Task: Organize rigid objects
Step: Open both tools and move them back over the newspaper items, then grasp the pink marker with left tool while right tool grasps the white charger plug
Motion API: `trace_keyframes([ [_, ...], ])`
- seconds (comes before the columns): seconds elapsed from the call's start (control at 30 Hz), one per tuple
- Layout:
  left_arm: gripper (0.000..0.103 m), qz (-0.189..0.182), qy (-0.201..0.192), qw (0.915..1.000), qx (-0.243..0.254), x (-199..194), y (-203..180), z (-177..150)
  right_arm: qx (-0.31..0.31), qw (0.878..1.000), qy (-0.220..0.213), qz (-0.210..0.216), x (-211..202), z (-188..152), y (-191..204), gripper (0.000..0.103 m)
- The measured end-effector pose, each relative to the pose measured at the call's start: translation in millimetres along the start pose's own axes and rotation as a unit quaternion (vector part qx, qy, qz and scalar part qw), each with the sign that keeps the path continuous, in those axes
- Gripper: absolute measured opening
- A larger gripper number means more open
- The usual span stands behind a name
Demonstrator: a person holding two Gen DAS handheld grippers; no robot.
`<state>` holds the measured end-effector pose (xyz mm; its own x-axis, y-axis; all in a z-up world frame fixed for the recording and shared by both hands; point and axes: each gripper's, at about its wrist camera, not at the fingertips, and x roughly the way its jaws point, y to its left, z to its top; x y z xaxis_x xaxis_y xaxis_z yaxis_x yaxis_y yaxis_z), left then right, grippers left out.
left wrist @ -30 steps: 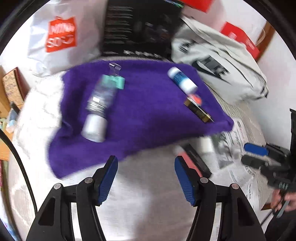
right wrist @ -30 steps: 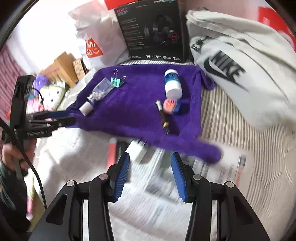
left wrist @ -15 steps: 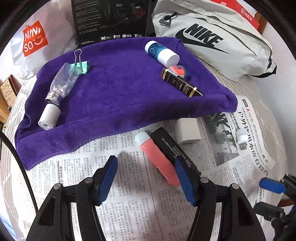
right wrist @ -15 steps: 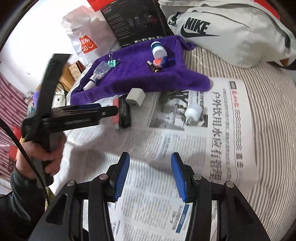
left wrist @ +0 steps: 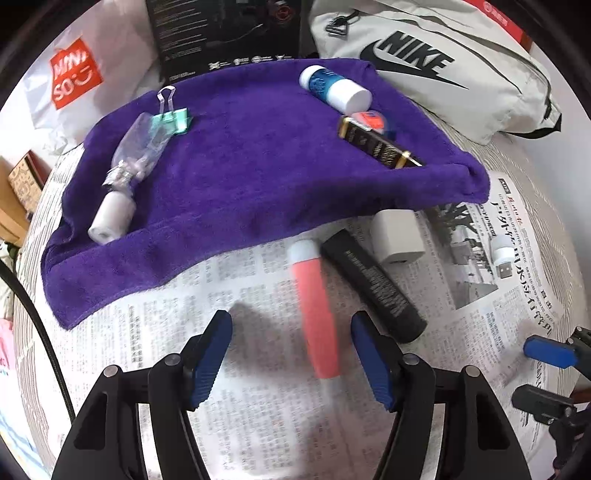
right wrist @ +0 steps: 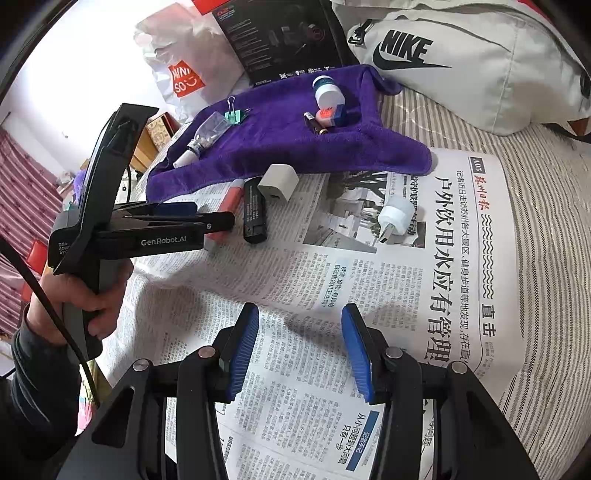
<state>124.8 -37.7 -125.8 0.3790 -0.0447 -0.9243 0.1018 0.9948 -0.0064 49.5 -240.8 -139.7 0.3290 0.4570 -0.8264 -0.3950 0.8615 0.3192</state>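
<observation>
On the newspaper [left wrist: 258, 424] lie a pink tube [left wrist: 317, 310], a black tube [left wrist: 373, 280], a white charger cube [left wrist: 397, 234] and a small white USB plug [left wrist: 498, 253]. My left gripper [left wrist: 291, 354] is open, its jaws either side of the pink tube's near end, not closed on it. My right gripper [right wrist: 301, 350] is open and empty over the newspaper [right wrist: 369, 295], short of the USB plug [right wrist: 395, 218]. The purple towel [left wrist: 258, 147] holds a clear bottle [left wrist: 129, 166], a green binder clip [left wrist: 171, 116], a blue-white bottle [left wrist: 334, 88] and a black-gold tube [left wrist: 376, 146].
A grey Nike bag [left wrist: 443, 66], a black box [left wrist: 229, 33] and a Miniso bag [left wrist: 74, 77] stand behind the towel. The bed's striped cover [right wrist: 535, 258] lies to the right. The left gripper body and hand show in the right wrist view [right wrist: 110, 229].
My left gripper has moved forward and down from over the towel to the pink tube, which now lies between its jaws. My right gripper has drawn back over the newspaper.
</observation>
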Motion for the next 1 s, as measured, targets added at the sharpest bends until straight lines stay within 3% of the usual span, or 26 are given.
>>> trace_keyframes([
  [0.1,0.063,0.011,-0.005,0.9999,0.005,2.0,-5.3,2.8,0.001,1.0,0.004,-0.002,3.1,1.2,0.0,0.047],
  [0.2,0.042,0.006,-0.02,0.9998,0.003,-0.2,-5.7,1.8,0.003,1.0,-0.001,-0.002,2.3,1.9,-0.9,0.047],
  [0.27,0.02,0.002,-0.028,0.9996,0.009,-1.4,-6.8,1.5,0.009,1.0,-0.005,-0.003,1.9,3.3,-3.2,0.047],
  [0.3,0.018,0.001,-0.03,0.9995,0.012,-1.7,-8.7,1.4,0.011,1.0,-0.006,-0.006,2.4,4.8,-4.7,0.047],
  [0.47,0.016,-0.018,-0.024,0.9995,-0.001,-1.6,2.6,0.7,0.023,0.999,-0.014,-0.022,9.3,20.0,-6.3,0.047],
  [0.6,0.016,0.007,-0.022,0.9997,-0.01,-2.9,26.2,-6.0,0.006,1.0,-0.026,-0.015,15.3,35.9,7.6,0.047],
  [0.77,0.016,0.007,-0.021,0.9995,-0.025,-6.2,55.5,-15.5,-0.001,0.999,-0.042,-0.019,34.8,66.0,27.0,0.046],
  [1.0,0.016,-0.009,-0.029,0.9991,-0.031,-7.1,67.0,-22.2,0.029,0.998,-0.043,-0.042,69.4,91.4,35.8,0.039],
])
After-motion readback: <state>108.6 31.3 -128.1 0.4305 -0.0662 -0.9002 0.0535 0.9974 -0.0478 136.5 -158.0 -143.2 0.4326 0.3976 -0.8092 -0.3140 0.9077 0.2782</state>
